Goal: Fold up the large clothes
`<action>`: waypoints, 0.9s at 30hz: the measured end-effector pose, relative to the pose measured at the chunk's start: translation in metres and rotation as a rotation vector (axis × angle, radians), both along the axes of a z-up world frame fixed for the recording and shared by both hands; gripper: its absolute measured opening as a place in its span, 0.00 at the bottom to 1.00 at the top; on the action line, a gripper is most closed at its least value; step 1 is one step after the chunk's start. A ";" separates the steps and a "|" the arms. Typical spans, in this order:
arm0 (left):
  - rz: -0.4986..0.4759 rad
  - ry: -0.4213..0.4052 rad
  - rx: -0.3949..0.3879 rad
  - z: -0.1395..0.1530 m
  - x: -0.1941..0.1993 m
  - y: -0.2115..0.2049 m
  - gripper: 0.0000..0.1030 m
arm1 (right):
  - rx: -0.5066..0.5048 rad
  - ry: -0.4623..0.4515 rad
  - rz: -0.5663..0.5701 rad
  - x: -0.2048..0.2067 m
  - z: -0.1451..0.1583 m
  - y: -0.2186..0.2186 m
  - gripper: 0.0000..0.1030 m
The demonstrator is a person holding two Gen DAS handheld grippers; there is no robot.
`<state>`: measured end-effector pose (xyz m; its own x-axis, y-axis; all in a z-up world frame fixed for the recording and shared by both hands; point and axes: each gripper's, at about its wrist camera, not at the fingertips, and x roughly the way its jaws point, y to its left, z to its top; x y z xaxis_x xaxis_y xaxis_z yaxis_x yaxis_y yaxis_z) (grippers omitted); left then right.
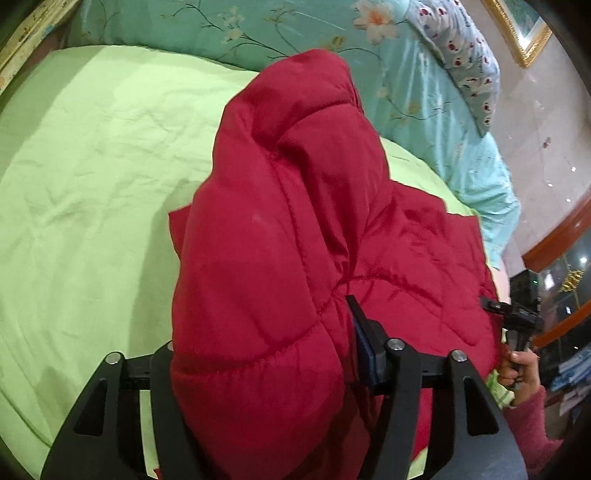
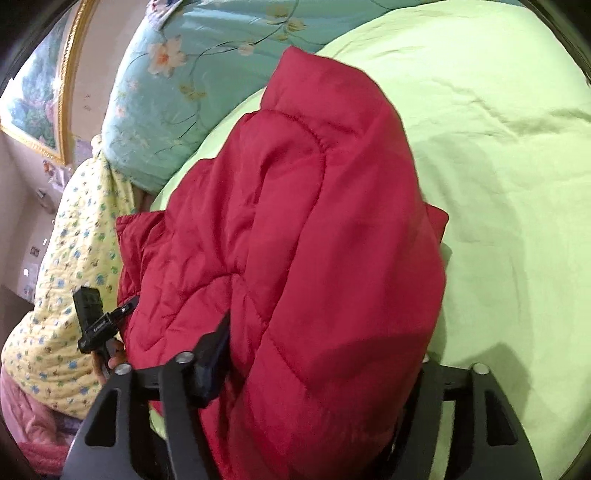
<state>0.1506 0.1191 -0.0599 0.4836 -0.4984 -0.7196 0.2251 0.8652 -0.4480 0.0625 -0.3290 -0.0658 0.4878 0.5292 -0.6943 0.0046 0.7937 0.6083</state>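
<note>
A red quilted jacket (image 1: 280,229) lies bunched on the green bed sheet (image 1: 92,177), rising in a thick fold toward both cameras. My left gripper (image 1: 266,325) has wide jaws with the padded fabric filling the gap. Its right finger (image 1: 364,332) shows beside the cloth and its left finger is buried under it. In the right wrist view the same jacket (image 2: 314,229) bulges between my right gripper's (image 2: 325,339) wide jaws, covering the right finger. The left finger (image 2: 214,354) lies against the cloth. Each view shows the other gripper at the jacket's far edge, held by a hand (image 1: 517,373).
A teal floral quilt (image 1: 229,26) lies bunched along the head of the bed, with a patterned pillow (image 1: 461,55) on it. A yellow flowered blanket (image 2: 66,277) hangs off the bed's side. A gold-framed picture (image 2: 44,92) is on the wall. Bare green sheet (image 2: 498,166) spreads beyond the jacket.
</note>
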 end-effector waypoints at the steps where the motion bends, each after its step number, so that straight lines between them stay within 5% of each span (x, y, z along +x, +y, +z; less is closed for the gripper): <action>1: 0.005 -0.001 0.008 -0.001 0.000 -0.001 0.63 | 0.005 0.004 -0.011 -0.002 -0.002 -0.003 0.72; 13: 0.135 -0.150 0.207 0.017 -0.016 -0.015 0.79 | -0.099 -0.024 -0.111 -0.025 0.012 -0.007 0.77; 19: 0.228 -0.246 0.372 0.039 -0.027 0.003 0.83 | -0.096 -0.032 -0.123 -0.025 0.014 -0.014 0.77; 27: 0.138 -0.253 0.258 0.060 -0.045 0.002 0.83 | -0.112 -0.064 -0.154 -0.012 0.018 -0.017 0.79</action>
